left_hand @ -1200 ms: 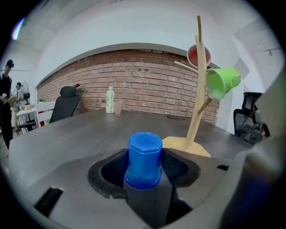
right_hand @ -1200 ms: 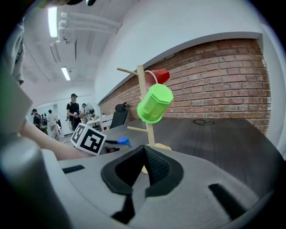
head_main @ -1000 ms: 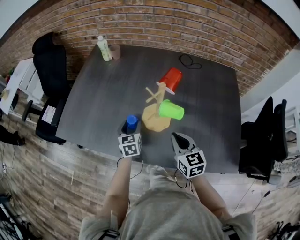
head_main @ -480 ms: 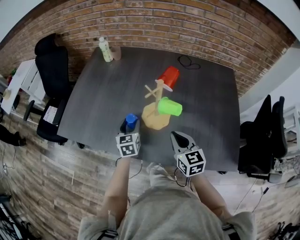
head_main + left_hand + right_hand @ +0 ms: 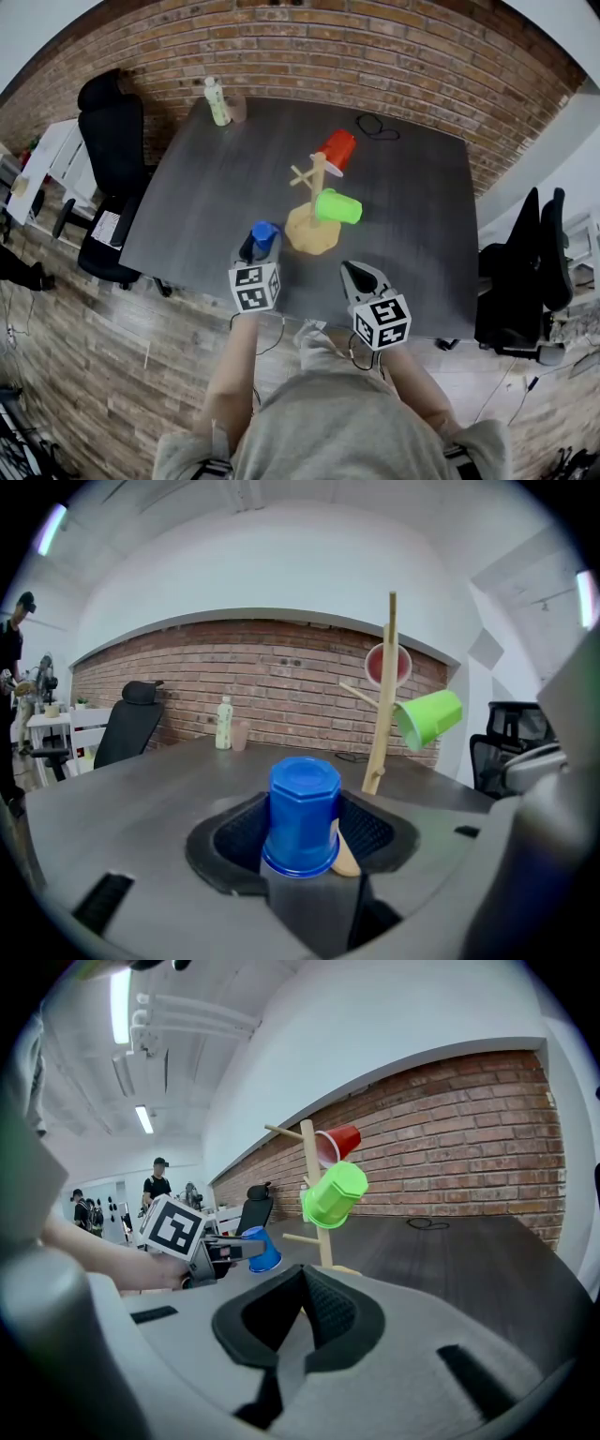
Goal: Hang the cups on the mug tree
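The red cup (image 5: 339, 148) and green cup (image 5: 339, 207) hang on the mug tree (image 5: 318, 184), the left tool (image 5: 260, 246) grips the unhung blue cup (image 5: 264, 234), and the right tool (image 5: 301, 1309) is pinched together, empty.

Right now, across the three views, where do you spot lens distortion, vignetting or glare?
Head view: fisheye curves the edges of the table and the brick wall; light is even. Left gripper view: dark vignetted corners, the blue cup sharp. Right gripper view: ceiling light strips glare bright at upper left.
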A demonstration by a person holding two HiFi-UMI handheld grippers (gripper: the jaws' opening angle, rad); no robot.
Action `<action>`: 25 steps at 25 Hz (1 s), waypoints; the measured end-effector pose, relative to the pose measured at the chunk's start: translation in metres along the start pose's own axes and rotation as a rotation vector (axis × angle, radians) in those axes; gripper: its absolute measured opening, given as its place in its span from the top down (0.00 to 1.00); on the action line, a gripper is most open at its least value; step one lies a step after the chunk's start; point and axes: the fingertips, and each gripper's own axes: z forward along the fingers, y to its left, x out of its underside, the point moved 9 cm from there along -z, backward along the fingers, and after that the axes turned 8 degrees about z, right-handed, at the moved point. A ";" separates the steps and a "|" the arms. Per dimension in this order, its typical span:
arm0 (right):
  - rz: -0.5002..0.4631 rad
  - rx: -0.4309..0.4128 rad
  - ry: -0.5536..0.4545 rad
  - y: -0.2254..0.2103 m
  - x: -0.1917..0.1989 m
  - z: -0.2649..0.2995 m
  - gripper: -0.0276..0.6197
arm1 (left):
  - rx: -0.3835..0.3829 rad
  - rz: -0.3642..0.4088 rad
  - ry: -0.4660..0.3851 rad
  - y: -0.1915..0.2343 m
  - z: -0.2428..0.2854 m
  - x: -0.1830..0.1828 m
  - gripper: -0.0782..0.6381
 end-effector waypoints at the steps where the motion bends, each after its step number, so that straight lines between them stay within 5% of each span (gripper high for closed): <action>1: 0.000 -0.001 -0.002 0.001 0.000 -0.001 0.96 | 0.001 0.002 -0.007 -0.001 -0.002 -0.003 0.58; 25: -0.009 0.003 -0.046 0.014 0.004 -0.035 0.96 | 0.052 0.039 -0.168 -0.029 -0.039 -0.058 0.58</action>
